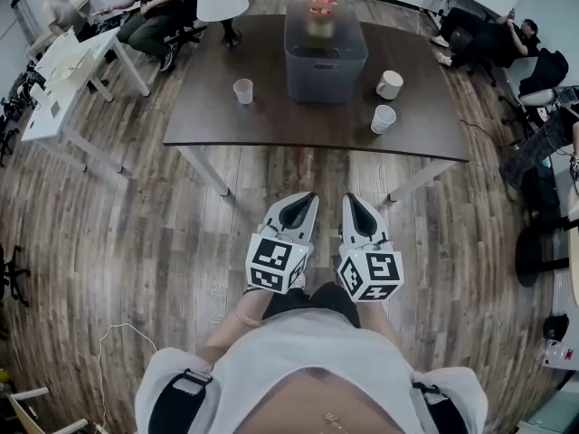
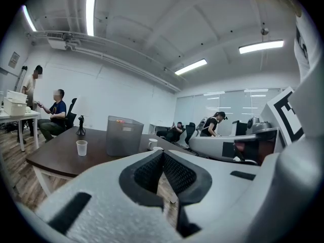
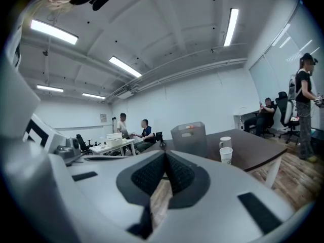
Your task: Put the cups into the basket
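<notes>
1. Bright, even, from long white ceiling light strips (image 2: 91, 14); only soft shadows.
2. Faint sheen on the dark brown wooden table top (image 1: 271, 116).
3. Strongly bowed at the edges, with black corners in both gripper views.
4. Soft up close on the white plastic left gripper (image 2: 162, 155) and right gripper (image 3: 165, 158); sharp farther off.

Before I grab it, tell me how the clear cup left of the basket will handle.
The clear cup looks thin-walled and empty, so it is probably light and easily crushed. It stands upright on a narrow base, so a sideways nudge could tip it.
</notes>
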